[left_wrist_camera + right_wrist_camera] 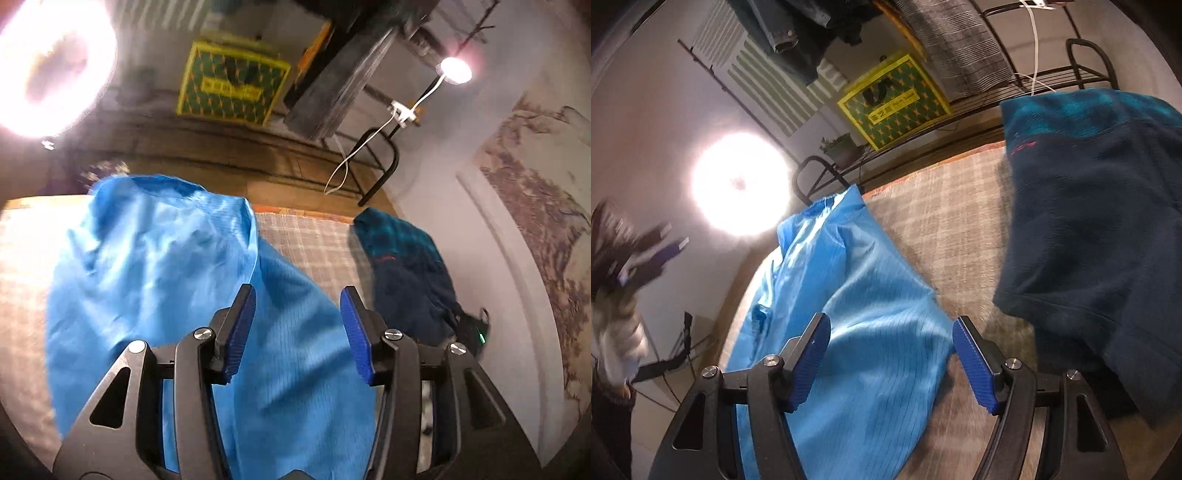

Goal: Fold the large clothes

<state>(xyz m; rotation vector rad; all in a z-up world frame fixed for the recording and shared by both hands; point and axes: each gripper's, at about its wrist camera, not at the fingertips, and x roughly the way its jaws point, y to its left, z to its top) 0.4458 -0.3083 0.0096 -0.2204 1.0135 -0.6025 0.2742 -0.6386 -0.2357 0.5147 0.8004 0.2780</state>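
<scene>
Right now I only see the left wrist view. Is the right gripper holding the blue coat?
Observer: No. The right gripper is open, with nothing between its pads. The coat lies below it.
Operator: Can you see my left gripper?
Observer: Yes. The left gripper is blurred at the far left of the right wrist view, off the coat.
Operator: Anything near it?
Observer: A white sleeve just below it.

blue garment (155,266) cut off below, fleece (1100,221) cropped right
</scene>
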